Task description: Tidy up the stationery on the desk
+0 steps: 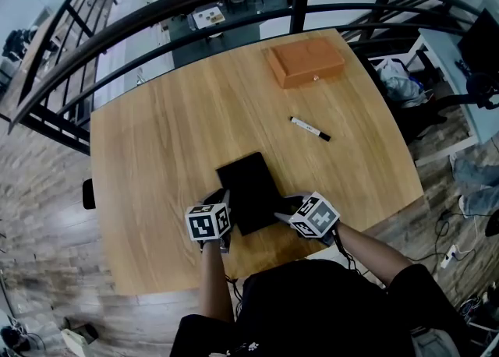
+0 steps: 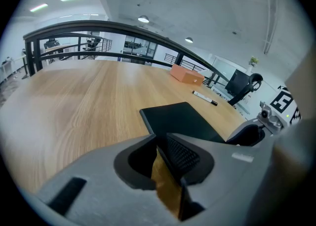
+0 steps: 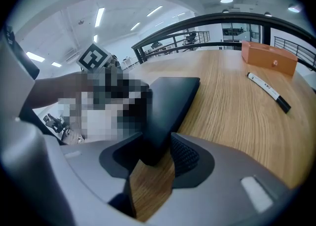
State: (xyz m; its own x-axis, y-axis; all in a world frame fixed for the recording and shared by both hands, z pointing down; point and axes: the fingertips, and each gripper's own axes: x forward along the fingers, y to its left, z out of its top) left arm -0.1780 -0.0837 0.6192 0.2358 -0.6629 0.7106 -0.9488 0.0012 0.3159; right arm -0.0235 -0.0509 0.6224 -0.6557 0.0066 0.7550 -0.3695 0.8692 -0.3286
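- Left gripper (image 2: 159, 140): jaws a narrow slit apart with bare wood between them, tips at the near left corner of the flat, matt black notebook (image 1: 248, 189).
- Right gripper (image 3: 157, 147): jaws spread wide, with the notebook's other near corner between them.
- The notebook lies near the front edge of the wood-grain desk (image 1: 160, 153).
- Beyond it lies 1 white marker pen (image 1: 310, 129); farther off is a closed orange box (image 1: 306, 61), contents hidden.

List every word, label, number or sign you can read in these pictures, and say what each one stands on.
No text is readable.
On the white marker pen: dark print on the barrel, too small to read.
On the left marker cube and right marker cube: black-and-white square patterns, no letters.
On the black notebook and orange box: no print shows.
On the sheet beyond the railing: too small to read.
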